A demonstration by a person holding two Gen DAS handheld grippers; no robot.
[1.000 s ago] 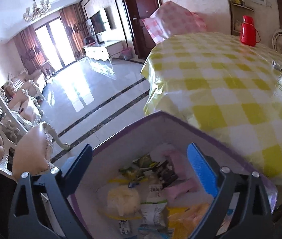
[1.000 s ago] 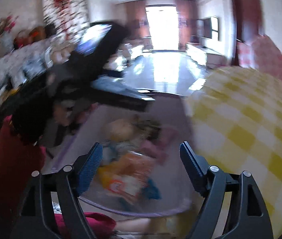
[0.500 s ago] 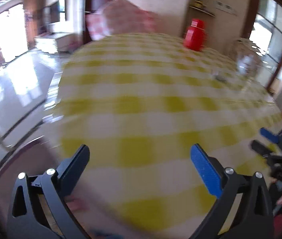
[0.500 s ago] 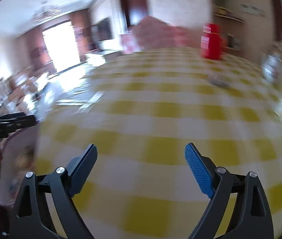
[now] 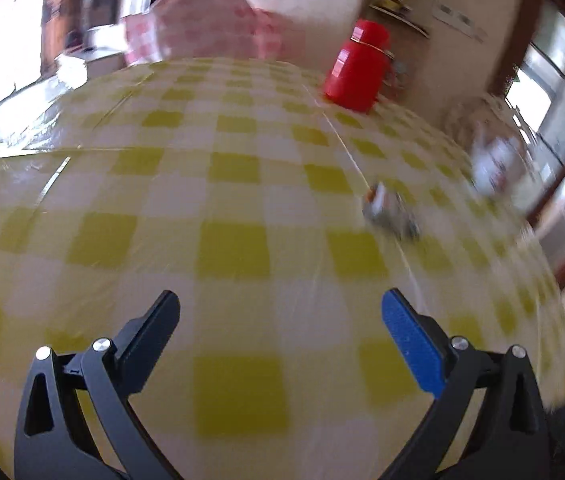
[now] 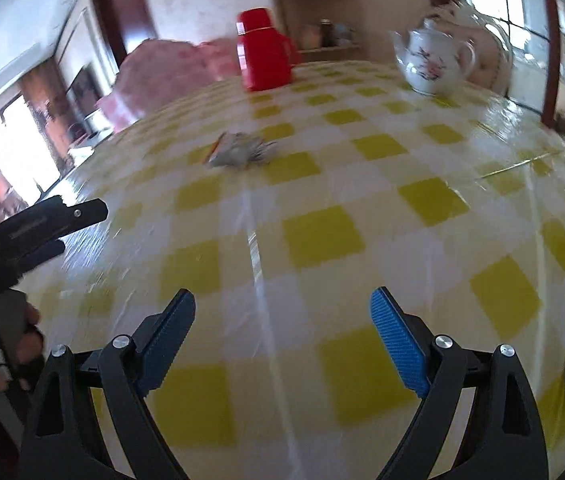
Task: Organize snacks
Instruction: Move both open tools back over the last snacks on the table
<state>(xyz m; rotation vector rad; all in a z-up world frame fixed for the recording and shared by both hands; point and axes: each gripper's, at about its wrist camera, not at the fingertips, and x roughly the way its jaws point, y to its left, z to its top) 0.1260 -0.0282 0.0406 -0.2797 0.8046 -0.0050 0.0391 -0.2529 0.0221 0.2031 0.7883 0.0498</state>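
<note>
A small silvery snack packet (image 6: 238, 151) lies alone on the yellow-and-white checked tablecloth (image 6: 322, 232), well ahead of both grippers; the left wrist view shows the same snack packet (image 5: 388, 212) blurred, ahead and to the right. My left gripper (image 5: 280, 320) hangs over the cloth, open, with nothing between its fingers. Over the near part of the table my right gripper (image 6: 282, 320) is open and empty too. The left gripper's black body (image 6: 38, 224) and a hand (image 6: 6, 356) show at the left edge of the right wrist view.
A red thermos jug (image 6: 262, 56) stands at the far side of the table, and a white flowered teapot (image 6: 434, 62) at the far right. A pink checked chair cover (image 5: 202, 28) rises behind the table. A shelf with jars (image 6: 318, 20) stands against the wall.
Both grippers have swung from above the purple-rimmed bin of snacks beside the table to over the checked tablecloth. The bin has left both views. The right jaws stand a little wider.
</note>
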